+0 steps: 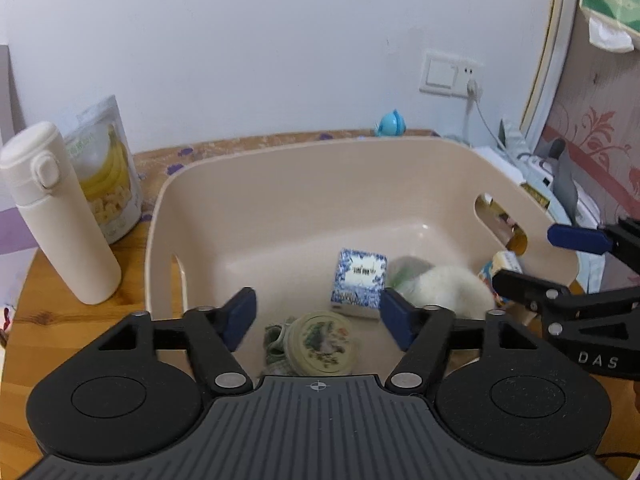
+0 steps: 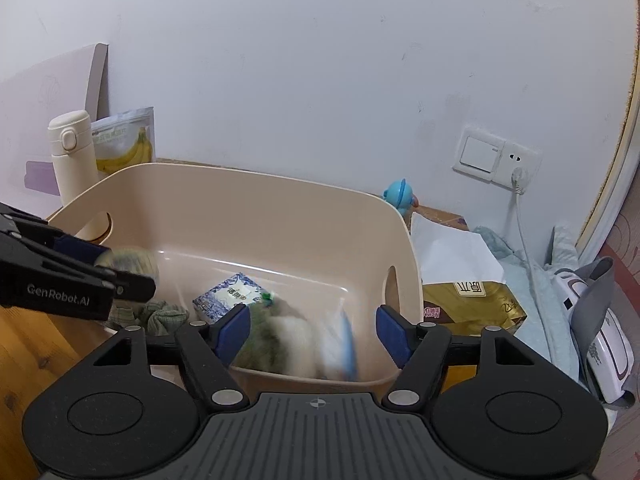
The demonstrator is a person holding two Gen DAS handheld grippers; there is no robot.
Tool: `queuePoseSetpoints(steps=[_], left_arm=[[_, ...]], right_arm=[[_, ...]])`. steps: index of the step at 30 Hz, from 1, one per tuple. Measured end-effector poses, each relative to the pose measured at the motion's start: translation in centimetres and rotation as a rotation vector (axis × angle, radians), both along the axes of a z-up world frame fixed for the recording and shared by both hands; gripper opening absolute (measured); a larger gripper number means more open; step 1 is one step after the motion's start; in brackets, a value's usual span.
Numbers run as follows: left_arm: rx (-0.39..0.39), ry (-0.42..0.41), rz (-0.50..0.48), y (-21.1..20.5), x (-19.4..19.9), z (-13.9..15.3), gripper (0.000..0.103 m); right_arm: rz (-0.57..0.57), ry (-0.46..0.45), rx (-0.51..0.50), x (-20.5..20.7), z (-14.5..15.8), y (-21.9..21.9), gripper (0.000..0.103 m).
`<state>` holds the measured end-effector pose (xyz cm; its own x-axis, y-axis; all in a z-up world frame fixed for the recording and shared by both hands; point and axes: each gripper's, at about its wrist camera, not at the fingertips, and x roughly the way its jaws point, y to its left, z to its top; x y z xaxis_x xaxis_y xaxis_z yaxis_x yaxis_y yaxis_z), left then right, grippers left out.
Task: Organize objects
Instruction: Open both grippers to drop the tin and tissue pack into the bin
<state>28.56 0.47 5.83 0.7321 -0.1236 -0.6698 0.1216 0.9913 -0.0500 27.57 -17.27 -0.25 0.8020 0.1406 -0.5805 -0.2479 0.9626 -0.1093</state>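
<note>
A beige plastic basket point(image 1: 280, 148) point(image 2: 240, 174) stands on the wooden table. In it lie a blue-and-white patterned box point(image 1: 358, 280) point(image 2: 230, 294), a green checked cloth point(image 1: 276, 344) point(image 2: 160, 316) and a round tin with a painted lid point(image 1: 324, 342). My left gripper point(image 1: 318, 318) point(image 2: 100, 268) hangs open over the near left of the basket, the tin between its pads with gaps on both sides. My right gripper point(image 2: 312, 332) point(image 1: 540, 260) is open over the near right. A blurred white-and-green fluffy thing point(image 2: 288, 340) point(image 1: 444, 292) sits between its pads, beside a blue-and-white packet point(image 2: 340, 344).
A cream flask point(image 1: 52, 208) point(image 2: 74, 152) and a banana-chip pouch point(image 1: 108, 160) point(image 2: 128, 140) stand left of the basket. A blue toy point(image 1: 392, 123) point(image 2: 400, 196) sits behind it by the wall. To the right lie a gold bag point(image 2: 472, 300), cloths and a white appliance point(image 2: 600, 340).
</note>
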Motion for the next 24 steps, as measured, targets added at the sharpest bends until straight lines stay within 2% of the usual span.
queuePoseSetpoints(steps=[4, 6, 10, 12, 24], left_arm=[[0.006, -0.029, 0.016, 0.1, -0.9, 0.9, 0.076], [0.003, -0.04, 0.021, 0.2, -1.4, 1.4, 0.077], [-0.01, -0.058, 0.036, 0.4, -3.0, 2.2, 0.079], [-0.014, -0.072, 0.042, 0.6, -3.9, 2.6, 0.081], [-0.041, -0.091, 0.082, 1.9, -7.8, 3.6, 0.082]], right_arm=[[-0.002, -0.018, 0.009, -0.6, 0.6, -0.3, 0.079], [-0.007, -0.028, 0.015, -0.9, 0.9, -0.4, 0.087], [-0.012, -0.051, 0.023, -2.0, 1.6, -0.7, 0.091], [-0.012, -0.06, 0.023, -2.5, 1.9, -1.0, 0.098], [-0.002, -0.059, -0.004, -6.1, 2.3, -2.4, 0.103]])
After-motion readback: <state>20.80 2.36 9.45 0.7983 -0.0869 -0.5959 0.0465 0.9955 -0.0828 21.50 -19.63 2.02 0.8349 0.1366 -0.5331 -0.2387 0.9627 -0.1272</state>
